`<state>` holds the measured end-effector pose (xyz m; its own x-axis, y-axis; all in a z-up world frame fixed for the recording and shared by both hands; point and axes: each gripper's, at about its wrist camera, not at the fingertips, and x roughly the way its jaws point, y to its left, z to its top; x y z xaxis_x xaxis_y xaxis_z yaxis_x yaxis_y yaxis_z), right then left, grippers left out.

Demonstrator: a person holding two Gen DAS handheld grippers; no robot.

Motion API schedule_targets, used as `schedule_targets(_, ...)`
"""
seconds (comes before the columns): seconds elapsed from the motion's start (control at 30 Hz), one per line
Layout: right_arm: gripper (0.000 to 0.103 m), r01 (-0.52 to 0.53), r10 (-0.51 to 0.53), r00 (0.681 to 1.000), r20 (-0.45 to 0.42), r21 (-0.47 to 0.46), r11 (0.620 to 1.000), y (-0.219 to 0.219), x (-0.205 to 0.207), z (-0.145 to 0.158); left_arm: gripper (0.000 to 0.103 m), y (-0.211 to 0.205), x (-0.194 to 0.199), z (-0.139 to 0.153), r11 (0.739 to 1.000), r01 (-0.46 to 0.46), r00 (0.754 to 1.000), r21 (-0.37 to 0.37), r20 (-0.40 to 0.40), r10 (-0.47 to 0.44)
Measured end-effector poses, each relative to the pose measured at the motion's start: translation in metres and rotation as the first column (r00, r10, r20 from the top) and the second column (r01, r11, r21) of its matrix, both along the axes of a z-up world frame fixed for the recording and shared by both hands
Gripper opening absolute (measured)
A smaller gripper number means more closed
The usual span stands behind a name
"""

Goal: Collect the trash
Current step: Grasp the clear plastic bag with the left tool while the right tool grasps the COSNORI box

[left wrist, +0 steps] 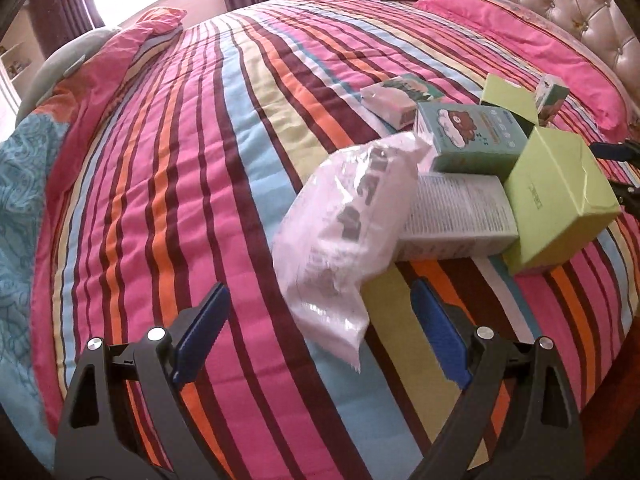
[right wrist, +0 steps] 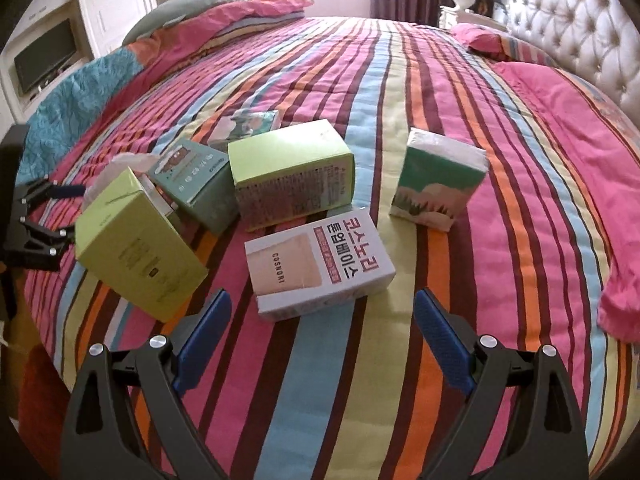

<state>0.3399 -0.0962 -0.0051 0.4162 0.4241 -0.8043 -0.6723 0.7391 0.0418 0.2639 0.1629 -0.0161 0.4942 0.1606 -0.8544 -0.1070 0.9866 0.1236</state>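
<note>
Both sets of tongs spread wide and empty over the striped quilt (right wrist: 360,80)! The left gripper (left wrist: 320,316) hovers above the crinkly white plastic bag (left wrist: 340,232), which leans on the near-left edge of the white Cosnori box (right wrist: 320,264). That bag looks feather-light, soft and slippery, so pinch a bunched fold near its lower end. The right gripper (right wrist: 322,320) hangs just short of the Cosnori box itself: stiff, light cardboard, probably empty, best squeezed gently across its narrow sides. Lime-green cartons (right wrist: 136,248) crowd to its left, a tissue pack (right wrist: 438,180) stands beyond it to the right
</note>
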Motion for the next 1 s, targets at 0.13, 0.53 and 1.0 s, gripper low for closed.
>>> schedule_targets(0.13,0.088,-0.022,0.022,1.0,0.005,-0.043,0.999,0.006,0.01,-0.005,0.089,0.001,0.011,-0.003,1.0,0.011,1.0,-0.009,-0.014,-0.011)
schedule_targets(0.53,0.094,-0.026,0.017,0.996,-0.09,-0.095,0.995,0.019,0.034,-0.027,0.089,0.006,0.035,-0.019,0.999,0.016,0.997,-0.035,-0.073,-0.019)
schedule_targets(1.0,0.078,0.08,-0.085,0.994,-0.068,-0.074,0.994,0.023,0.031,-0.023,0.047,0.025,0.036,-0.023,0.983,-0.095,0.995,-0.156,-0.029,0.092)
